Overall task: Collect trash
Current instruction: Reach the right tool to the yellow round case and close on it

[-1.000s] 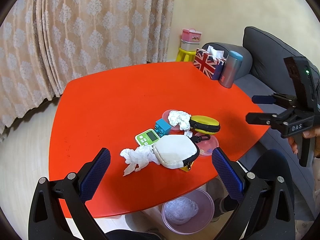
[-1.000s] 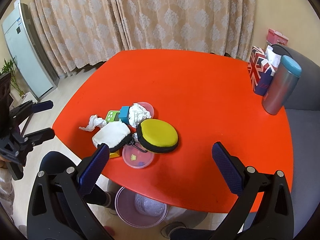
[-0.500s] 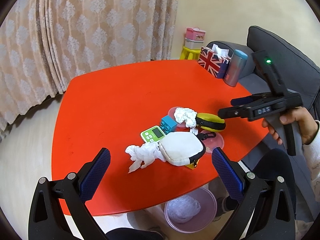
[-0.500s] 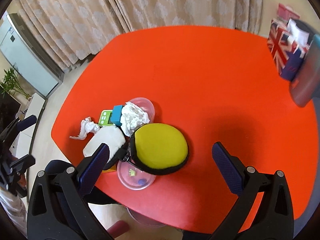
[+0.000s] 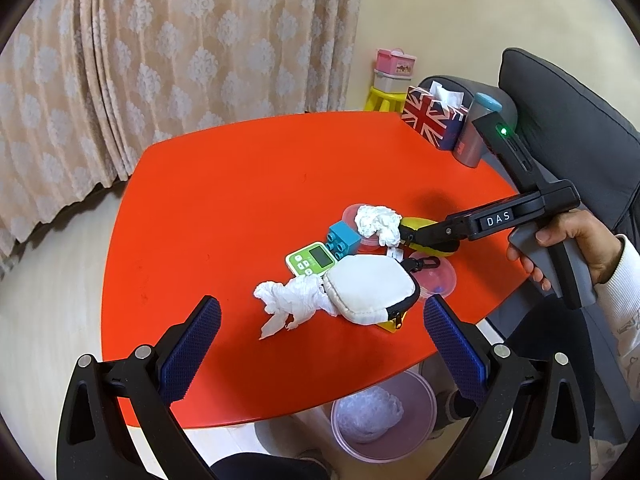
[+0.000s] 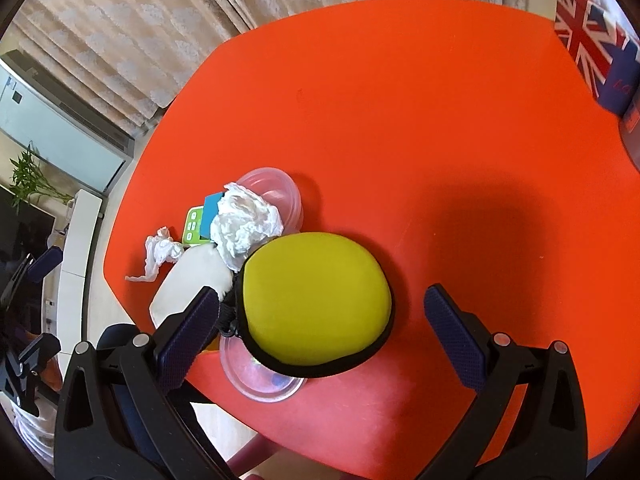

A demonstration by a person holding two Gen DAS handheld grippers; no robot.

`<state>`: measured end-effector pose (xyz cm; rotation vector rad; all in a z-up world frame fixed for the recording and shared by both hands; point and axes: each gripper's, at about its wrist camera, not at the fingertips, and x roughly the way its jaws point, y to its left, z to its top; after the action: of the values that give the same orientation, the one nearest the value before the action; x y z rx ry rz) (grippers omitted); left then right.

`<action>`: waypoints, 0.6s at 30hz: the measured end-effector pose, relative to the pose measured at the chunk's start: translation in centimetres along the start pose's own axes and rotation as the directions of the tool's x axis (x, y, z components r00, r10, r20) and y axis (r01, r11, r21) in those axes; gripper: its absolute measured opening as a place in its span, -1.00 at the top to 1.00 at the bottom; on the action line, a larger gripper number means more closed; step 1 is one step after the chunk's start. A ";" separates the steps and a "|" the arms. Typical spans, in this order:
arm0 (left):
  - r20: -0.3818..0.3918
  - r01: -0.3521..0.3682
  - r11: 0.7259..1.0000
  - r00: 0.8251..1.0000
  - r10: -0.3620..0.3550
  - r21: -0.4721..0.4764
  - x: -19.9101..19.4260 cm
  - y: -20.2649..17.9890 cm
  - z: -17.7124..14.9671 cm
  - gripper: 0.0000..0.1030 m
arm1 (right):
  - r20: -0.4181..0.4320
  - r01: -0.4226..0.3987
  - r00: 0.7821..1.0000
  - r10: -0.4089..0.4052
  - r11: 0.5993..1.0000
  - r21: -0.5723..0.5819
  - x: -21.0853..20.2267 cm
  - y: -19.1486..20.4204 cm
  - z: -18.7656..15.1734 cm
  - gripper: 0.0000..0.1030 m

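So we've got both grippers spread wide and holding nothing: our left gripper (image 5: 320, 334) hangs low in its frame in front of the crumpled tissue (image 5: 294, 300) at the center, which touches the white pouch (image 5: 370, 290) on the red table (image 5: 224, 200). Our right gripper (image 6: 326, 332) sits over the yellow case (image 6: 316, 300) mid-frame, and the second tissue wad (image 6: 244, 226) lies just up and left of that case, against the clear lid (image 6: 280, 192). The pink bin (image 5: 384, 416) sits on the floor at bottom center, under the table edge.
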<state>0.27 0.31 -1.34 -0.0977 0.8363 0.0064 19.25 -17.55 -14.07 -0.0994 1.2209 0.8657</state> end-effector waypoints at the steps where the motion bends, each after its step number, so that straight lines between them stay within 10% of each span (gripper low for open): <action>1: -0.001 0.001 1.000 1.000 -0.001 -0.001 0.0 0.0 0.0 -0.88 | -0.001 -0.007 1.000 0.007 1.000 0.000 0.1 -0.1 0.0 -0.94; 18: -0.008 0.002 1.000 1.000 -0.002 -0.007 0.5 -0.1 -0.3 -0.88 | 0.068 -0.011 0.998 0.013 0.999 -0.035 -1.2 0.5 -0.7 -0.53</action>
<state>0.37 0.21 -1.86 -0.1047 0.8444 0.0073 18.33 -18.15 -13.15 -0.0900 1.1443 0.8943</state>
